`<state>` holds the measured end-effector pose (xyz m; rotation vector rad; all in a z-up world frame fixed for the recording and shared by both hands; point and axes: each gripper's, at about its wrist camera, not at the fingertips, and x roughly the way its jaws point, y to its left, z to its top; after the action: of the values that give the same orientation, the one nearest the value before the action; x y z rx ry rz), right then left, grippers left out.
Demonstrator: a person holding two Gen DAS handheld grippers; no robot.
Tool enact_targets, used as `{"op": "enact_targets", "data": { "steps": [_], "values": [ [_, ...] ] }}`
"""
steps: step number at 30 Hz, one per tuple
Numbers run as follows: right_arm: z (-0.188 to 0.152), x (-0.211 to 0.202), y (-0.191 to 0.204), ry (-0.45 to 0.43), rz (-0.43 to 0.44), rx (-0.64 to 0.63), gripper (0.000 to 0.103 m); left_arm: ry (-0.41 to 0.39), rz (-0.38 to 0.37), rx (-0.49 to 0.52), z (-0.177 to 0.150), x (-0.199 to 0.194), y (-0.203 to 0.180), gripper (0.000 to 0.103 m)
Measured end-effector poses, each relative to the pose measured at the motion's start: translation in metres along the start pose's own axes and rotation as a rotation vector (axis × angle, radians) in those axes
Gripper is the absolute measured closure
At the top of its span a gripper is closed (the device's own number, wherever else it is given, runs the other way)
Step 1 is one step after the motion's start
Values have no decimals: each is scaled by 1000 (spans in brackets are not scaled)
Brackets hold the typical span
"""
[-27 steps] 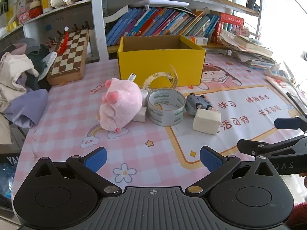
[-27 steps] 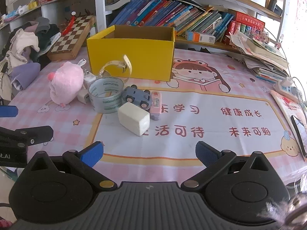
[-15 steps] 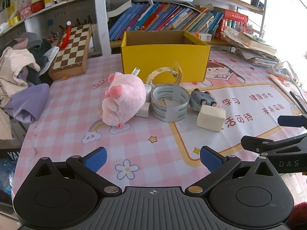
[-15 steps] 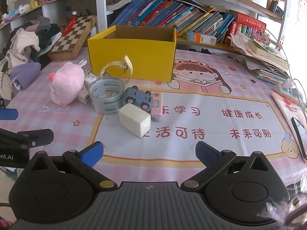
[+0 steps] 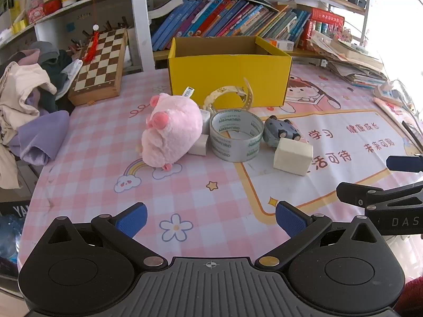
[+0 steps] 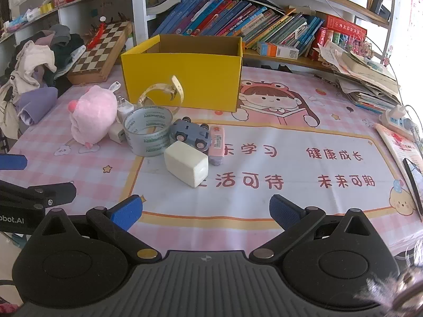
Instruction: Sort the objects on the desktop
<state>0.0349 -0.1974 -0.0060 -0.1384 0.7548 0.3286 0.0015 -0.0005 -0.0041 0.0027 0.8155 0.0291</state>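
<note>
Both tools are held low over the near edge of the worktop (image 5: 87, 163), and nothing is gripped by either one. The left tool (image 5: 210, 218) is spread wide, with its blue pads (image 5: 132, 218) far apart. The right tool (image 6: 206, 210) is spread wide too, and its pads (image 6: 284, 211) are kept well clear of all the things.

The worktop is covered by a pink checked cloth with a cartoon mat on it. A yellow box (image 5: 228, 80) is set at the back of the worktop, with its top open, and what is inside cannot be seen. A chessboard (image 5: 100, 66) is leaned near the box on the left side. A pile of clothes (image 5: 29, 105) is heaped at the left edge.

The small things are bunched together in front of the box. A pink plush pig (image 5: 171, 129) is laid on the left of the bunch. A roll of clear tape (image 5: 236, 134) is stood just beside the pig. A cream strap loop (image 6: 164, 93) is propped behind the tape, right by the box wall. A white block (image 6: 186, 167) is set nearest to the tools. A grey toy car (image 6: 190, 136) is tipped on its side between the tape and the block. A pink eraser (image 6: 216, 145) is laid touching the car on the right. White plugs (image 6: 120, 121) are tucked between the pig and the tape.
</note>
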Motion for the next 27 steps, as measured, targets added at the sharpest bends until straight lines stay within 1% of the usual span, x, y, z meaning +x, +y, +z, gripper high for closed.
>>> {"op": "enact_targets", "data": {
  "steps": [14, 27],
  "values": [
    [0, -4, 1, -3, -15, -11, 0, -3, -1, 0, -1, -3, 2, 0],
    [1, -2, -1, 5, -26, -9, 0, 0, -9, 24, 0, -2, -2, 0]
  ]
}}
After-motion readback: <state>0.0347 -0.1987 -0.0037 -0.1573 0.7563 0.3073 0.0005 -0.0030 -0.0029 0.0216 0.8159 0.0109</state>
